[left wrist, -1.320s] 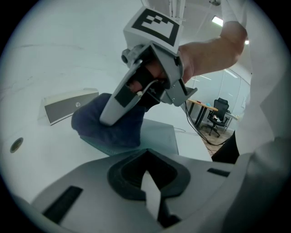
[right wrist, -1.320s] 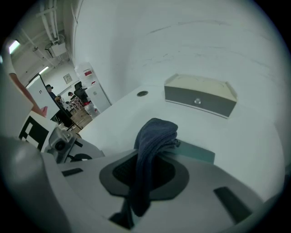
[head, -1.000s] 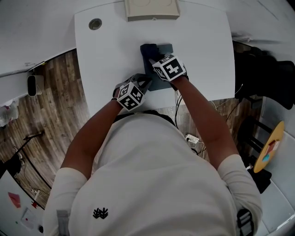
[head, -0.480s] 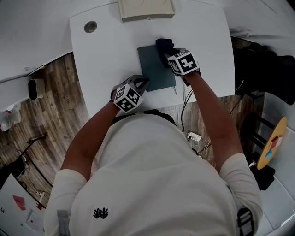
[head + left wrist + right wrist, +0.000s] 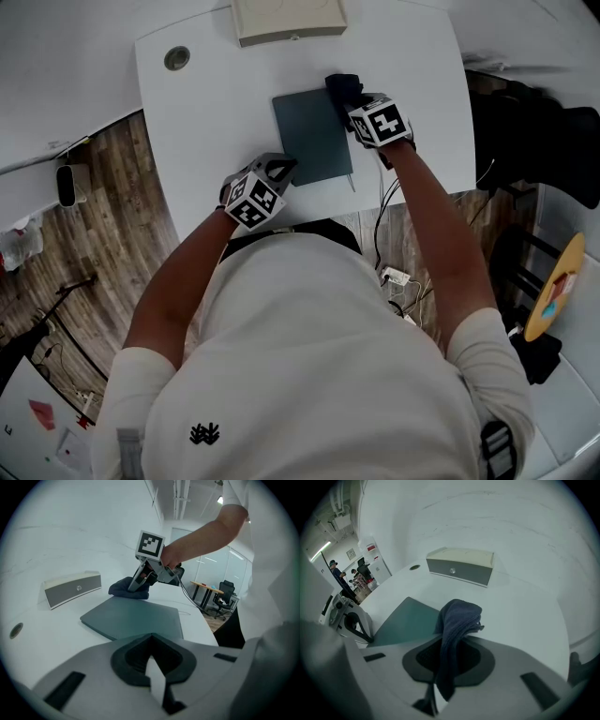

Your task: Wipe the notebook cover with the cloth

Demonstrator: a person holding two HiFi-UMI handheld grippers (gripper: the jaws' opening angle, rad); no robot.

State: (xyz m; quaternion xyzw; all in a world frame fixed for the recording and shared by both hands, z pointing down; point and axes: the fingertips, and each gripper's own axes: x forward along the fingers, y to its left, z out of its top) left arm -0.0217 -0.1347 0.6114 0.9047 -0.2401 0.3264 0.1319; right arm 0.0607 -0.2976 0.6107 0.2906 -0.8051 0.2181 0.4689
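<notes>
Right gripper view: jaws clamp cloth (image 5: 458, 617).

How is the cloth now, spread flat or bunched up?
Bunched up: the cloth sits crumpled in the right tool, whose jaws are shut on it; it is not laid flat.

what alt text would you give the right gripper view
The right tool has its jaws shut on a dark blue cloth, bunched at the edge of a teal notebook on a white table. A beige and grey box stands further back.
</notes>
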